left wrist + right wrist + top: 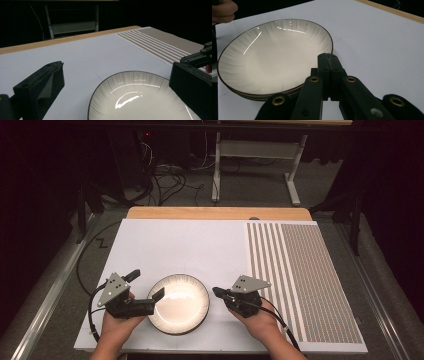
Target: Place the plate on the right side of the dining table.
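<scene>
A cream plate (178,304) with a dark rim lies on the white sheet near the table's front edge; in the right gripper view the plate (274,55) shows more rims stacked under it. My left gripper (145,285) is open at the plate's left side, one jaw over the rim and the other out over the sheet. In the left gripper view the plate (140,100) lies between the two spread jaws of the left gripper (115,71). My right gripper (216,291) is shut with nothing between its jaws. Its tips (328,56) sit just at the plate's right rim.
The white sheet (180,245) covers most of the table. A striped, finely patterned sheet (300,270) covers the right part. The wooden table edge (215,213) runs along the back, with cables and a white frame on the floor beyond. A hand (222,10) shows at the upper left.
</scene>
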{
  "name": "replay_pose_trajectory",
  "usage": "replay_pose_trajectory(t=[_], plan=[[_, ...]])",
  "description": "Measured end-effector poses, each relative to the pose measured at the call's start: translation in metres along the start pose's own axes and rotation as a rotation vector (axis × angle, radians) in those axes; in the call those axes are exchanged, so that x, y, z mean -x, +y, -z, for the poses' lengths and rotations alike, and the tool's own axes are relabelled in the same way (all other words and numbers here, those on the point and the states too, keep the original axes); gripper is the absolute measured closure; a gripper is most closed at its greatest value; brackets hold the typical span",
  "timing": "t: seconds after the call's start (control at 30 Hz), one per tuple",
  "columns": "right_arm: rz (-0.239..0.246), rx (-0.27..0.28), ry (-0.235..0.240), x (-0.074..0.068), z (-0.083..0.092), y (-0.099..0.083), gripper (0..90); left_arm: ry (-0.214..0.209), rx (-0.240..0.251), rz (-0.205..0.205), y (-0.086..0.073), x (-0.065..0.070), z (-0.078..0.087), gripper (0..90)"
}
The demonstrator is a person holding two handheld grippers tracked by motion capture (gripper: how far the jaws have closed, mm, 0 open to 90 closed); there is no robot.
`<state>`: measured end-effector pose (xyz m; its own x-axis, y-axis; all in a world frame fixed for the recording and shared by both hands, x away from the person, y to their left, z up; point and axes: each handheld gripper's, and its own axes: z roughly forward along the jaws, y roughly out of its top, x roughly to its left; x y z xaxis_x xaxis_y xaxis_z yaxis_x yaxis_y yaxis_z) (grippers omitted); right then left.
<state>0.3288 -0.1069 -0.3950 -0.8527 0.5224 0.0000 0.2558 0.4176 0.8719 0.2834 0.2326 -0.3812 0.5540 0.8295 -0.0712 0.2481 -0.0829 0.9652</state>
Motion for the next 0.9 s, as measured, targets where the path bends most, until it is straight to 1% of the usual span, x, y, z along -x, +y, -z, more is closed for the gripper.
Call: replay_pose_trajectory(t=[0.1, 0.17, 0.2, 0.23, 0.27, 0.33, 0.37, 0.47, 0.53, 0.63, 0.73, 0.9], plan=[[0.009, -0.007, 0.009, -0.003, -0.001, 0.000, 90.0, 0.000, 0.004, 0.003, 0.000, 0.000, 0.000, 0.5], [0.016, -0.013, 0.005, -0.005, -0.003, 0.000, 90.0, -0.001, 0.007, 0.001, 0.000, 0.000, 0.001, 0.5], [0.023, -0.032, 0.010, -0.006, -0.004, 0.000, 90.0, 0.000, 0.008, 0.001, 0.001, 0.000, 0.001, 0.5], [0.023, -0.032, 0.010, -0.006, -0.004, 0.000, 90.0, 0.000, 0.008, -0.002, 0.001, 0.000, 0.001, 0.5], [0.024, -0.051, 0.012, -0.007, -0.005, 0.000, 90.0, 0.000, 0.009, -0.003, 0.001, 0.000, 0.001, 0.5], [0.045, -0.075, 0.013, -0.009, -0.008, 0.000, 90.0, 0.000, 0.008, -0.003, 0.001, 0.000, 0.001, 0.5], [0.045, -0.075, 0.013, -0.009, -0.008, 0.000, 90.0, -0.001, 0.008, -0.003, 0.001, 0.000, 0.001, 0.5], [0.072, -0.104, 0.019, -0.012, -0.010, 0.001, 90.0, -0.002, 0.010, -0.002, 0.001, 0.001, 0.001, 0.5], [0.080, -0.120, 0.029, -0.015, -0.011, 0.002, 90.0, -0.001, 0.013, 0.000, 0.001, 0.001, 0.001, 0.5], [0.083, -0.140, 0.039, -0.016, -0.014, 0.002, 90.0, 0.000, 0.016, 0.000, 0.001, 0.001, 0.001, 0.5], [0.075, -0.145, 0.043, -0.015, -0.015, 0.002, 90.0, -0.001, 0.017, 0.000, 0.001, 0.001, 0.002, 0.5], [0.079, -0.165, 0.034, -0.014, -0.016, 0.001, 90.0, -0.003, 0.013, -0.002, 0.000, 0.002, 0.001, 0.5]])
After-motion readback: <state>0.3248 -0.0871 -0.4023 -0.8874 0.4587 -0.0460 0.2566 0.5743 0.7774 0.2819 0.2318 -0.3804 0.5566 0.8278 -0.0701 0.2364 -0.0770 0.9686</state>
